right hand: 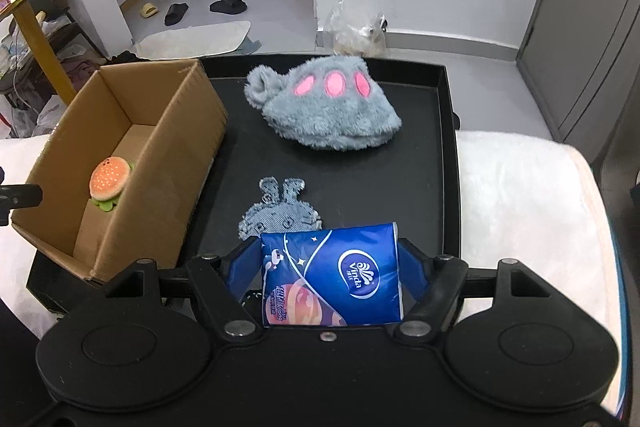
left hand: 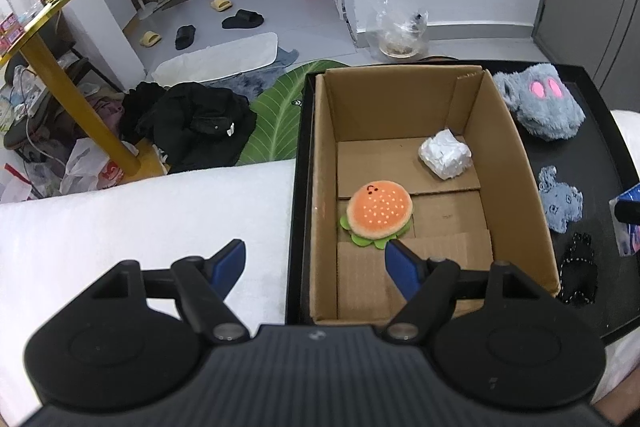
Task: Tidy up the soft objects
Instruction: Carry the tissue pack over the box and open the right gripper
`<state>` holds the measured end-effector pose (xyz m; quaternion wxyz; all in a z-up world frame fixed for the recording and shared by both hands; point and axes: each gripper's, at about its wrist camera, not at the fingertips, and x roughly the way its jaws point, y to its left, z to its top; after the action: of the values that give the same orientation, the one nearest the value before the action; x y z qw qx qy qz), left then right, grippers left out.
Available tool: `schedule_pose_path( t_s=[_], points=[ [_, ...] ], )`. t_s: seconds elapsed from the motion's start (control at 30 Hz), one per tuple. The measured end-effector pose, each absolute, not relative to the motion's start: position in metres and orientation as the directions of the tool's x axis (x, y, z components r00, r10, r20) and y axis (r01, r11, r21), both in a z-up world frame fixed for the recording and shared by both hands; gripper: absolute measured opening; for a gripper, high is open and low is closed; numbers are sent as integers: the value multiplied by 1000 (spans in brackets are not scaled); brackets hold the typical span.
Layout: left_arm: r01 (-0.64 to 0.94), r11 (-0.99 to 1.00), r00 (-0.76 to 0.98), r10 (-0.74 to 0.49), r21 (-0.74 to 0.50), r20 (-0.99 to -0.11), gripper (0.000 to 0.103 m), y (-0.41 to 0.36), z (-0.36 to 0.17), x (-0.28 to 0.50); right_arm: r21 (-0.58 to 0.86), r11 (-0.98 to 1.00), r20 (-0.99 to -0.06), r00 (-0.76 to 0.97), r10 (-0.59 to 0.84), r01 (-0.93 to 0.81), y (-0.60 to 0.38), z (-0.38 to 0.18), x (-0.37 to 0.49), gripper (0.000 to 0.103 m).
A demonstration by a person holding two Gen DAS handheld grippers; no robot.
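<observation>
A cardboard box (left hand: 516,163) (right hand: 176,131) stands on a black tray (right hand: 424,155) (left hand: 600,163). Inside it lie a burger plush (left hand: 378,213) (right hand: 109,179) and a white wrapped lump (left hand: 445,154). My left gripper (left hand: 316,259) hangs open over the box's near left edge, nothing between its fingers. My right gripper (right hand: 328,259) is shut on a blue tissue pack (right hand: 332,279) (left hand: 628,223), held above the tray. A grey fluffy slipper with pink spots (right hand: 328,115) (left hand: 540,107) and a small denim rabbit plush (right hand: 280,217) (left hand: 560,203) lie on the tray.
The tray rests on a white cushion (left hand: 140,227) (right hand: 520,207). A black beaded item (left hand: 580,275) lies near the tray's front right. Beyond are dark clothes (left hand: 192,123), a green leaf mat (left hand: 276,115), a gold table leg (left hand: 72,99), slippers on the floor (left hand: 240,21) and a plastic bag (left hand: 400,31).
</observation>
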<state>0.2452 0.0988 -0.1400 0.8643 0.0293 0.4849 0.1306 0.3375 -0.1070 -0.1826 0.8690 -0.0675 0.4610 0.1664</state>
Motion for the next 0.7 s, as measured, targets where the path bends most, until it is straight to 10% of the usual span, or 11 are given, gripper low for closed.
schedule_pose_path(
  t_s=[0.7],
  points=[
    [-243, 965, 528, 219, 101, -821, 73, 113, -136, 239, 47, 889, -708, 612, 352, -456, -49, -110, 343, 70]
  ],
)
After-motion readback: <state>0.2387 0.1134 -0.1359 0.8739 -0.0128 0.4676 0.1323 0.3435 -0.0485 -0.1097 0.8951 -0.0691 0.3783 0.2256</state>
